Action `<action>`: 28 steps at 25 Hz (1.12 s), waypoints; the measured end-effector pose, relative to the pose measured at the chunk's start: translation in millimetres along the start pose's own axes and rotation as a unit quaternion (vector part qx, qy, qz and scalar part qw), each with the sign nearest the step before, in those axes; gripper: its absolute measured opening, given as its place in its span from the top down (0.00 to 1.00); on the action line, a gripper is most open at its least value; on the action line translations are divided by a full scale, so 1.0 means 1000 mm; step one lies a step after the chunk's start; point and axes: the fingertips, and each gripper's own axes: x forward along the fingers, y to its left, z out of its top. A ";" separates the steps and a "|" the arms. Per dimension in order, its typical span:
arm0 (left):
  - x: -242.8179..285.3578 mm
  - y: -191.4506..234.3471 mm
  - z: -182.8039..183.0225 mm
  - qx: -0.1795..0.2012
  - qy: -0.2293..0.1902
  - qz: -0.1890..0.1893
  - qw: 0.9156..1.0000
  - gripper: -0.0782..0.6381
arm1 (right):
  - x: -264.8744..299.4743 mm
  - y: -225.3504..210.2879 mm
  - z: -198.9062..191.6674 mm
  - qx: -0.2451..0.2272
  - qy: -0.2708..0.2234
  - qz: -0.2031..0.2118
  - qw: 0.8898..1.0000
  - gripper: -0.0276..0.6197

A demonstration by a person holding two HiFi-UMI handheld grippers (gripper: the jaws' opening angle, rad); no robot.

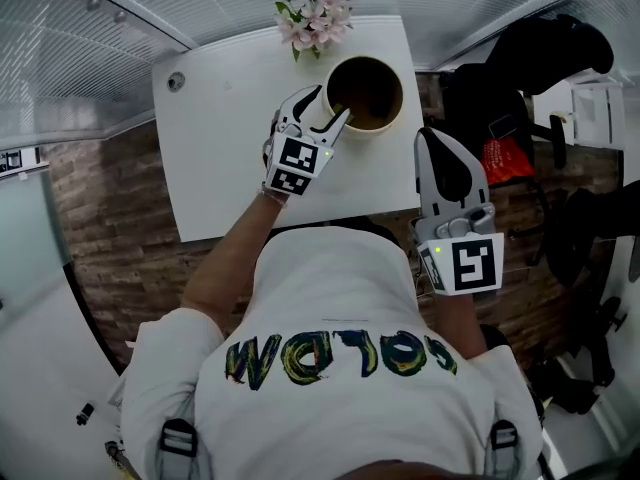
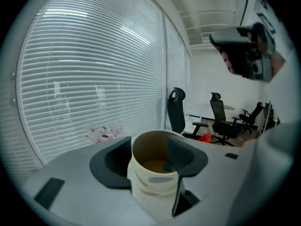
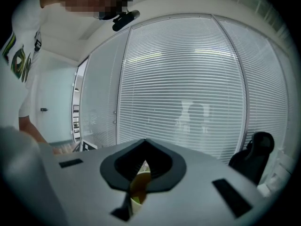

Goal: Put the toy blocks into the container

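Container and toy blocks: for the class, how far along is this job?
Done: a blue block lies inside the container. In hand: nothing; the left gripper is open over the rim, and the right gripper is shut and empty beside the white table. Left: no other block shows in any view, so the loading looks finished or nearly so.

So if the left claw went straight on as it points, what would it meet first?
Probably the cup: it stands dead ahead, between the open jaws of the left claw, though how near is unclear.
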 end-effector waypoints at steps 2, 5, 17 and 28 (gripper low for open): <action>-0.019 0.006 0.012 -0.016 -0.022 0.015 1.000 0.58 | 0.004 0.003 0.002 -0.002 -0.002 0.007 1.000 0.94; -0.052 0.015 0.033 -0.037 -0.062 0.037 0.997 0.69 | 0.010 0.010 0.005 -0.005 -0.004 0.019 1.000 0.94; -0.175 0.029 0.092 -0.071 -0.173 0.110 0.976 0.77 | 0.038 0.053 0.018 -0.016 -0.020 0.085 0.996 0.94; -0.180 0.046 0.060 -0.049 -0.133 0.126 0.982 0.72 | 0.048 0.070 0.021 -0.019 -0.019 0.102 0.994 0.94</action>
